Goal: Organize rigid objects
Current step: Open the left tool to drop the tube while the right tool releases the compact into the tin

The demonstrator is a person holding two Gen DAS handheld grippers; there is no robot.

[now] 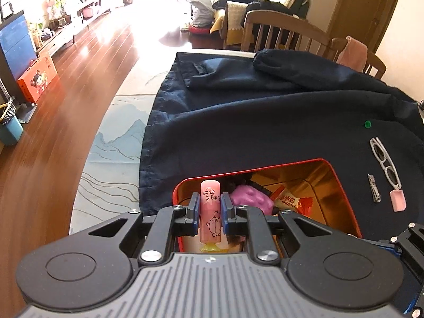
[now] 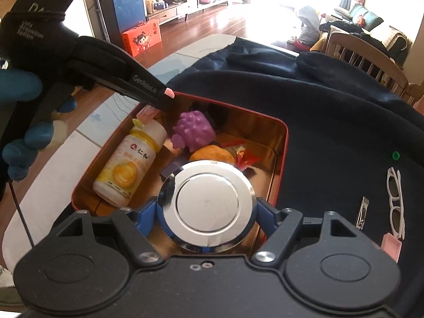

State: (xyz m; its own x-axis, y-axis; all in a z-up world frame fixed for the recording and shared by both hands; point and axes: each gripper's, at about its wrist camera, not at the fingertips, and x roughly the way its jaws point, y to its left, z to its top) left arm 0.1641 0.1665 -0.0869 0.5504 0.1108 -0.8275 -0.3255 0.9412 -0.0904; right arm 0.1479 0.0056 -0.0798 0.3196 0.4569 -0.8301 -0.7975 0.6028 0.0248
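Note:
My left gripper is shut on a pink tube with printed characters and a yellow end, held upright over the near left corner of the red tin. In the right wrist view the same tube's tip pokes out above the tin's far left rim. My right gripper is shut on a round chrome disc, held flat above the tin's near side. Inside the tin lie a white bottle with a yellow label, a purple bumpy toy, an orange object and a snack packet.
The tin sits on a dark navy cloth spread over the table. To its right lie white sunglasses, a nail clipper, a pink block and a green bead. Wooden chairs stand behind. A blue-gloved hand holds the left gripper.

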